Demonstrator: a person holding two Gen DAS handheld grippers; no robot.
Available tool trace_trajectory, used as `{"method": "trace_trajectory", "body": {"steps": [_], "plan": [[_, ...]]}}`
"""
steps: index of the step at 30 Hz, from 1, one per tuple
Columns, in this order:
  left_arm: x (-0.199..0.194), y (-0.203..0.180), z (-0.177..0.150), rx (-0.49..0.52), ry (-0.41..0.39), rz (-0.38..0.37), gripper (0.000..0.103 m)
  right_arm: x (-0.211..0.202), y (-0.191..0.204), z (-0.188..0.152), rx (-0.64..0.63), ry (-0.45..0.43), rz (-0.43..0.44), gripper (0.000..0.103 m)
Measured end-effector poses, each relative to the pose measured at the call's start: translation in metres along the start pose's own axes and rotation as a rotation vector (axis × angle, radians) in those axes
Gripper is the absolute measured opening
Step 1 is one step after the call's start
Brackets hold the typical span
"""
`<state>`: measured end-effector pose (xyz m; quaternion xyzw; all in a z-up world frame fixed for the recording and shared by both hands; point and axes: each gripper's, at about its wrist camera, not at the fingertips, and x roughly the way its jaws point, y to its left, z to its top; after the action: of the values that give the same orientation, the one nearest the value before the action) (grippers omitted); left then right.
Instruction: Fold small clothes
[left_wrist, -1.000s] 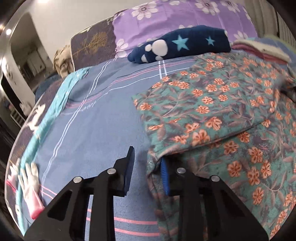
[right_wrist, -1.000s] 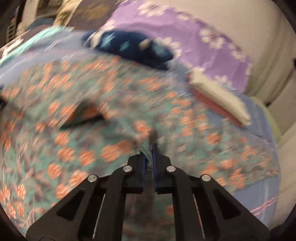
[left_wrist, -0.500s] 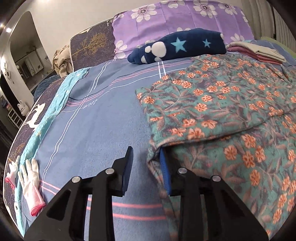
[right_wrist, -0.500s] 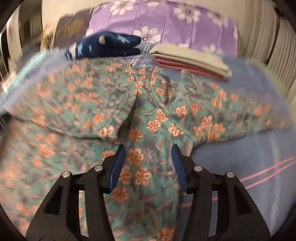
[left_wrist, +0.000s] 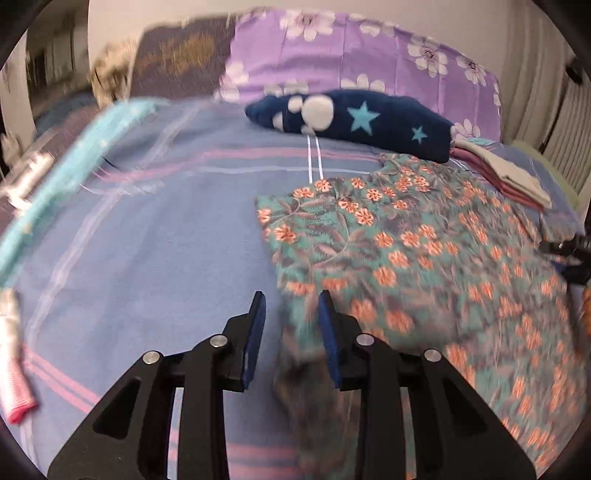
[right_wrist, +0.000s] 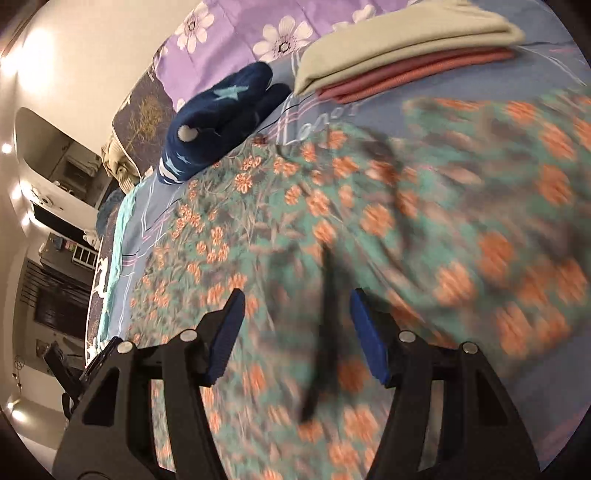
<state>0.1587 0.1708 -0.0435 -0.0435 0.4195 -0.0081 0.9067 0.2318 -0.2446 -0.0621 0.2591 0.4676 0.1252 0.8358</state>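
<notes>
Our left tool (left_wrist: 291, 306) pointed down at the near left edge of the floral garment (left_wrist: 424, 251), its jaws opening. A blurred fold of that cloth stood in the gap between the blue pads (left_wrist: 327, 325), and we could not tell whether either pad touched it, so we counted the tool as released. Our right tool (right_wrist: 297, 317) hung over the same floral garment (right_wrist: 332, 221) with its jaws opening and well apart; the cloth lay beneath them, with a dark crease running up between the fingers, and neither pad pressed on it.

The garment, teal with orange flowers, lay spread on the bed's blue sheet (left_wrist: 155, 251), which carried pink and white stripes. In the left wrist view it covered the right half of the bed, with bare sheet to its left. Motion blur smeared the nearer cloth in both views.

Beyond the garment lay a navy bundle with stars (left_wrist: 369, 118), just in front of a purple flowered pillow (left_wrist: 351, 55). To the right of the bundle sat a stack of folded clothes (right_wrist: 399, 55), beige on top and dusty red below, near the garment's far edge. A white glove with a pink cuff (left_wrist: 14, 373) lay at the bed's left edge.
</notes>
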Motion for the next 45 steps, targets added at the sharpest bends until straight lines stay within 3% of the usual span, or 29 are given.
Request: {"method": "trace_trajectory", "body": {"steps": [1, 3, 5, 6, 7, 11, 13, 16, 20, 22, 25, 27, 28, 29, 30, 31, 35, 37, 38, 40, 41, 43, 45], "plan": [[0.011, 0.002, 0.006, -0.009, 0.016, -0.004, 0.042, 0.006, 0.009, 0.003, -0.024, 0.002, -0.006, 0.053], [0.034, 0.006, 0.018, -0.022, 0.046, -0.010, 0.043, 0.015, 0.022, 0.008, -0.087, 0.028, -0.008, 0.006], [0.045, 0.010, 0.029, -0.044, 0.051, -0.033, 0.039, 0.005, 0.043, 0.006, -0.173, -0.028, -0.004, 0.006], [0.049, 0.012, 0.034, -0.054, 0.043, -0.045, 0.027, -0.008, 0.057, 0.004, -0.235, -0.097, -0.001, 0.006], [0.049, 0.013, 0.038, -0.059, 0.033, -0.057, 0.003, -0.017, 0.065, 0.002, -0.269, -0.141, 0.007, 0.006], [0.033, 0.019, 0.040, -0.072, -0.054, -0.050, 0.002, -0.035, 0.074, 0.004, -0.325, -0.259, -0.041, 0.006], [0.033, 0.022, 0.036, -0.066, -0.067, -0.013, 0.003, -0.015, 0.061, 0.009, -0.325, -0.204, -0.134, 0.007], [0.045, 0.032, 0.030, -0.106, -0.027, -0.027, 0.003, 0.009, 0.036, 0.010, -0.261, -0.146, -0.238, 0.016], [0.041, 0.039, 0.032, -0.138, -0.033, -0.034, 0.005, -0.005, 0.022, -0.001, -0.206, -0.166, -0.165, 0.021], [0.033, 0.034, 0.034, -0.111, -0.052, -0.005, 0.005, -0.016, 0.032, -0.010, -0.265, -0.174, -0.134, 0.021], [0.014, 0.022, 0.034, -0.075, -0.096, -0.063, 0.005, -0.023, 0.043, -0.023, -0.330, -0.151, -0.061, 0.023], [0.012, 0.008, 0.032, -0.032, -0.097, -0.069, 0.014, -0.009, 0.044, -0.030, -0.342, -0.093, -0.072, 0.035], [0.016, 0.002, 0.030, -0.004, -0.081, -0.039, 0.027, 0.002, 0.040, -0.032, -0.346, -0.061, -0.119, 0.037], [0.025, -0.004, 0.027, 0.024, -0.052, 0.012, 0.041, 0.013, 0.038, -0.035, -0.359, -0.039, -0.158, 0.036], [0.041, -0.010, 0.021, 0.071, 0.003, 0.095, 0.045, 0.015, 0.038, -0.039, -0.384, -0.069, -0.164, 0.036], [0.051, -0.014, 0.015, 0.118, 0.006, 0.149, 0.054, 0.013, 0.041, -0.042, -0.399, -0.085, -0.168, 0.037], [0.042, -0.006, 0.020, 0.086, -0.004, 0.175, 0.059, 0.006, 0.048, -0.049, -0.439, -0.059, -0.200, 0.057], [0.033, -0.003, 0.021, 0.063, -0.013, 0.174, 0.058, -0.008, 0.049, -0.054, -0.466, -0.073, -0.254, 0.057], [0.023, -0.001, 0.021, 0.047, -0.035, 0.153, 0.058, -0.023, 0.043, -0.053, -0.436, -0.111, -0.253, 0.057], [0.002, -0.006, 0.024, 0.036, -0.092, 0.123, 0.058, -0.056, 0.024, -0.051, -0.353, -0.212, -0.219, 0.044], [-0.007, -0.010, 0.025, 0.040, -0.122, 0.125, 0.058, -0.079, 0.007, -0.044, -0.295, -0.275, -0.227, 0.038], [-0.026, -0.025, 0.034, 0.070, -0.192, 0.129, 0.061, -0.114, -0.026, -0.031, -0.190, -0.361, -0.267, 0.036], [-0.033, -0.042, 0.040, 0.101, -0.217, 0.092, 0.065, -0.146, -0.068, -0.018, -0.048, -0.414, -0.279, 0.021]]}}
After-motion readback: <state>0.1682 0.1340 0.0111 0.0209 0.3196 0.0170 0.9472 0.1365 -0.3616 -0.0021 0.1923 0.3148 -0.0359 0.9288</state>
